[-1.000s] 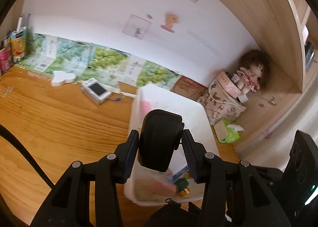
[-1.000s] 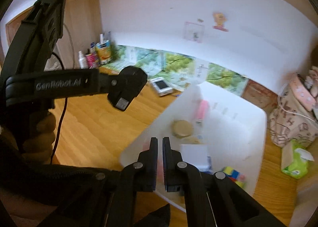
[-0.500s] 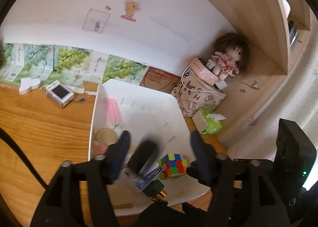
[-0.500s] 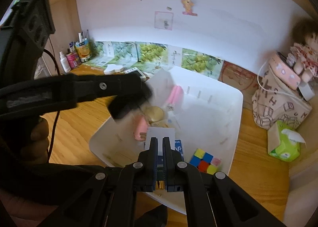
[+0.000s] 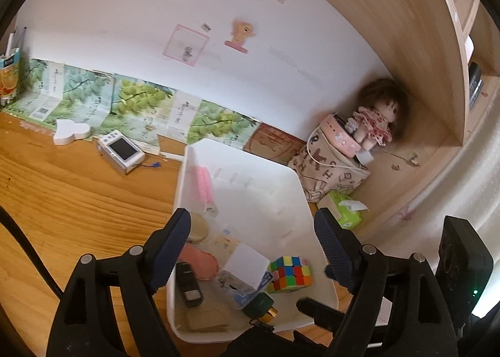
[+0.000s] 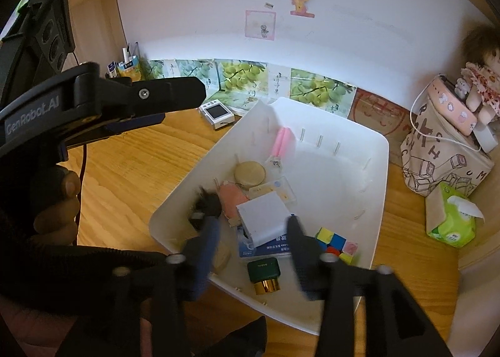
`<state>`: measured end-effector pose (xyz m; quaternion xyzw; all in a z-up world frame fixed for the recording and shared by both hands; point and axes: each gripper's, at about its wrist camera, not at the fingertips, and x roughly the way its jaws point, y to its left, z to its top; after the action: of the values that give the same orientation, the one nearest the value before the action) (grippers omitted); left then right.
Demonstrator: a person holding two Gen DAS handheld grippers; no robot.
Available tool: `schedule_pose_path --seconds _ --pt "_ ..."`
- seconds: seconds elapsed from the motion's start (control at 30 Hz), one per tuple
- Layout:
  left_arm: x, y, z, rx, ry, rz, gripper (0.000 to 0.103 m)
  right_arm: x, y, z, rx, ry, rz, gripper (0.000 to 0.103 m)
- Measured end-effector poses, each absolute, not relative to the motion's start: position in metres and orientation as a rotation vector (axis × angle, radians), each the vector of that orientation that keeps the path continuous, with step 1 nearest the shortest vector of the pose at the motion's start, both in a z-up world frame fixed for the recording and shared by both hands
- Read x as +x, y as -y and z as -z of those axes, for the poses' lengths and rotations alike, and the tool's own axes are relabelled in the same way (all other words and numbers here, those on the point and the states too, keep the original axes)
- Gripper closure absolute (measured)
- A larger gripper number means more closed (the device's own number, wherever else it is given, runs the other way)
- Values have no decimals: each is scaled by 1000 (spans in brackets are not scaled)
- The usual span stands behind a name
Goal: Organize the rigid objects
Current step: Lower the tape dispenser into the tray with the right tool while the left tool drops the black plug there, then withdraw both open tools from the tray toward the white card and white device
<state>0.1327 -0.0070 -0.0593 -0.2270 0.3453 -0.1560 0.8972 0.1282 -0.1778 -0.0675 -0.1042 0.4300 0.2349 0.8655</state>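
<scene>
A white bin (image 5: pixel 243 157) stands on the wooden desk and holds several small items. Among them are a colour cube (image 5: pixel 289 274), a white box (image 5: pixel 247 266), a green bottle with a gold cap (image 5: pixel 261 304) and a black oblong object (image 5: pixel 189 285) lying in the near left corner. My left gripper (image 5: pixel 251 219) hovers over the bin's near half, its jaws opening with nothing between them. In the right wrist view my right gripper (image 6: pixel 253 225) hangs above the bin (image 6: pixel 387 151), jaws blurred and opening, empty; the white box (image 6: pixel 262 219) lies below them.
A small silver camera (image 5: pixel 122 151) and a white heart-shaped piece (image 5: pixel 70 132) lie on the desk to the left of the bin. At the right stand a printed bag (image 5: pixel 331 169) with a doll on it and a green tissue pack (image 5: pixel 345 213). A wooden side wall closes the right.
The left gripper let go of the black object, which dropped into the bin, and its jaws spread wide. The right jaws went from shut to open.
</scene>
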Motion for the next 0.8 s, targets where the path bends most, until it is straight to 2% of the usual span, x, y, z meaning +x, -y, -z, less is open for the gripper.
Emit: schedule_pose_path --seconds 0.17,0.8 --pt "133 -8 65 -477 -744 304 19 127 167 67 -196 -917 -484 37" --pt "139 -107 85 -388 -912 303 19 123 72 66 -36 -914 -374 37"
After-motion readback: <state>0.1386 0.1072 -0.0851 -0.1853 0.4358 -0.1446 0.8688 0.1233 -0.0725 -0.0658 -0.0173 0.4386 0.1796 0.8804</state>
